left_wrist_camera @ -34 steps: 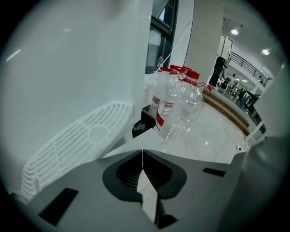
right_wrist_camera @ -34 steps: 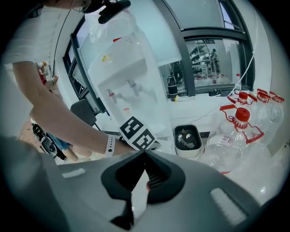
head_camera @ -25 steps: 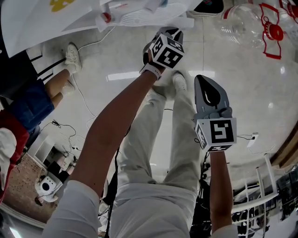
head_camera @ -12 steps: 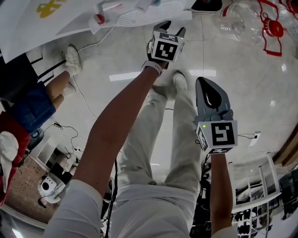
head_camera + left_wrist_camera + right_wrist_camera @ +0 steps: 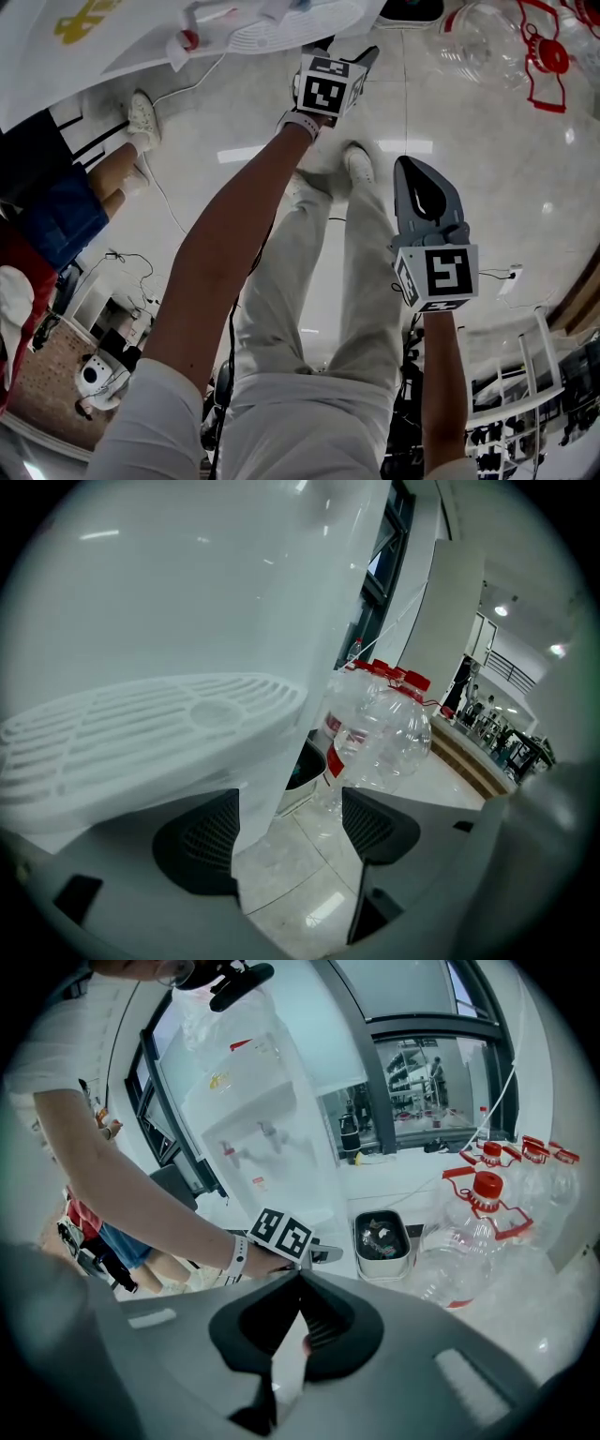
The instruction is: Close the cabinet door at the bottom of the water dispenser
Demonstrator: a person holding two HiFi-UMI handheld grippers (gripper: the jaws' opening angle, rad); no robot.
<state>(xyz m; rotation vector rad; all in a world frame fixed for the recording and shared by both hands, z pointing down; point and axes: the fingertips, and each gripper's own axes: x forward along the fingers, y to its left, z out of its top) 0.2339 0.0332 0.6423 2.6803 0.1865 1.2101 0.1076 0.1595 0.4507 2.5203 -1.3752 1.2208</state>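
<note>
The white water dispenser (image 5: 258,1133) stands behind my left gripper, with its taps over a slotted drip tray (image 5: 150,728). In the head view the left gripper (image 5: 345,49) reaches up to the dispenser's lower front (image 5: 281,28). Its jaws are opening and stand wide. Between them hangs the edge of a white panel (image 5: 281,761), close to the left pad (image 5: 202,841) and not pressed. I cannot tell whether this panel is the cabinet door. My right gripper (image 5: 405,161) hangs back over the floor, shut on nothing, its jaws (image 5: 298,1288) meeting.
Several empty water bottles with red caps (image 5: 483,1227) lie on the floor at the right. A small bin (image 5: 382,1239) stands beside the dispenser. Another person's legs (image 5: 112,169) are at the left, and a cable (image 5: 178,202) runs over the glossy floor.
The left gripper has moved up the head view toward the dispenser and rolled, and its jaws have spread apart. The right gripper has stayed in place.
</note>
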